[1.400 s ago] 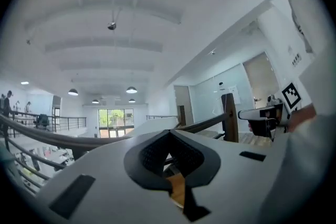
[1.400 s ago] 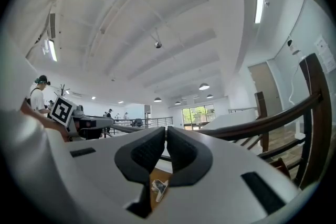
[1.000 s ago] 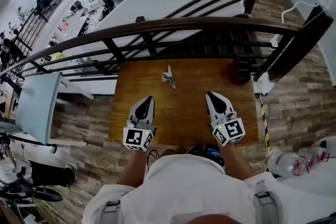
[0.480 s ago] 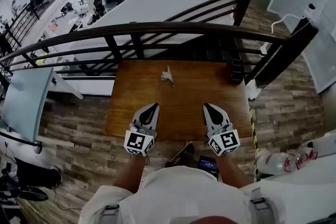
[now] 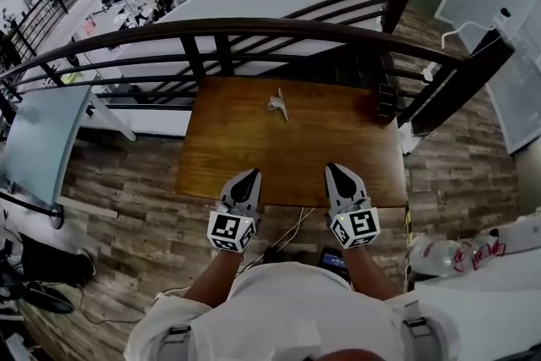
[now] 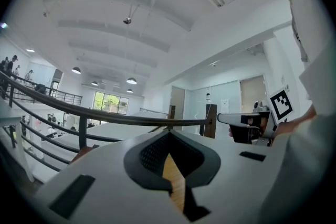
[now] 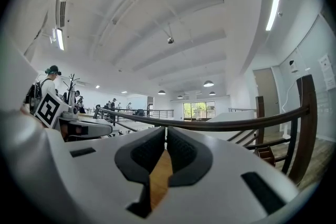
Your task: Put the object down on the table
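A small pale, crumpled-looking object (image 5: 277,103) lies on the far half of the brown wooden table (image 5: 254,148), close to the railing. Both grippers hover over the table's near edge, well short of the object. My left gripper (image 5: 251,174) is shut with nothing in it; in the left gripper view its jaws (image 6: 168,131) meet at the tips and only table wood shows behind them. My right gripper (image 5: 331,169) is shut and empty too, its jaws (image 7: 165,129) pressed together in the right gripper view. The object is hidden in both gripper views.
A dark curved handrail (image 5: 254,28) with bars runs just beyond the table's far edge, ending in a dark post (image 5: 456,84) at the right. Wood-plank floor (image 5: 127,182) surrounds the table. Cables (image 5: 292,226) hang below the near edge. Clear bags (image 5: 456,254) lie at the right.
Both grippers have drawn back toward the person, from mid-table to the near edge. The small object has stayed where it was at the far side.
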A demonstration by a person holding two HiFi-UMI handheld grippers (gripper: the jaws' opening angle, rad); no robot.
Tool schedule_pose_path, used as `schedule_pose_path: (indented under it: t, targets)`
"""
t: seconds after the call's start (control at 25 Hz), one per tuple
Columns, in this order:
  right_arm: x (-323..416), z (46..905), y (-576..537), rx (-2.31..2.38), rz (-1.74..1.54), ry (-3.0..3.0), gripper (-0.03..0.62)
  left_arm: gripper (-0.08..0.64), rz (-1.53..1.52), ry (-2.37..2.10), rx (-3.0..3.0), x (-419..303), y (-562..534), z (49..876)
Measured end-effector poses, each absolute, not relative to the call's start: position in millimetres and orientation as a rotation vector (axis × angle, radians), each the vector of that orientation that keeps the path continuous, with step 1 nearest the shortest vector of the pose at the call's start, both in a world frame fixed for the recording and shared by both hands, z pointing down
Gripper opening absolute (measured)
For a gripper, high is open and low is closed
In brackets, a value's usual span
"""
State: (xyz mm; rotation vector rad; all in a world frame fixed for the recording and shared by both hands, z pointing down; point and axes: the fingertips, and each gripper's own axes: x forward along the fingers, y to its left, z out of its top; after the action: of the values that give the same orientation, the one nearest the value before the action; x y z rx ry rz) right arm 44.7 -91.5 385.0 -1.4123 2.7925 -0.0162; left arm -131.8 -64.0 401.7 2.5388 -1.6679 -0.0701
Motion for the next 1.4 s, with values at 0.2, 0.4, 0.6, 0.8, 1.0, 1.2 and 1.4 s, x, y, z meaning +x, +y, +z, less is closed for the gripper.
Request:
schedule_pose_path:
  t: [0.2,0.4,0.6,0.8,1.0,1.2,1.4]
  targets:
    - [49.6,382.3,-78.6,-1.278,-0.033,2.818,0.028,0.014,-0.11,-1.763,2.518,-135.6,-45.9,387.1]
    - [85.5,378.1,-55.1,-1.18,-0.02,2.85,0.028,0.014,-0.105,-1.736,2.514,-98.4,-33.2,382.6]
    - [137.3,413.6,-30.9,-1.205,-0.132,2.884,0.028,0.014,-0.111,-1.652,2.455,-46.8,-13.4,405.2]
    - [162.8,440.1,-22.1,-1.22,-0.188,2.891,0.028,0.014,-0.095,-1.646,2.438,-17.1,7.0,423.9]
    - [160.9,452.8,-0.4,-1.102,-0.222,2.95,0.028,0.014,-0.127,-1.662,2.385,-5.3,26.4,434.7]
    - [170.1,455.0,5.6,-1.108,-0.243,2.944,0.028,0.014,-0.122,-1.665,2.393,0.9,34.3,430.3]
    - [173.5,456.4,13.8,-1.096,-0.252,2.955,0.028,0.014,-0.124,-1.644,2.384,4.1,45.0,433.3]
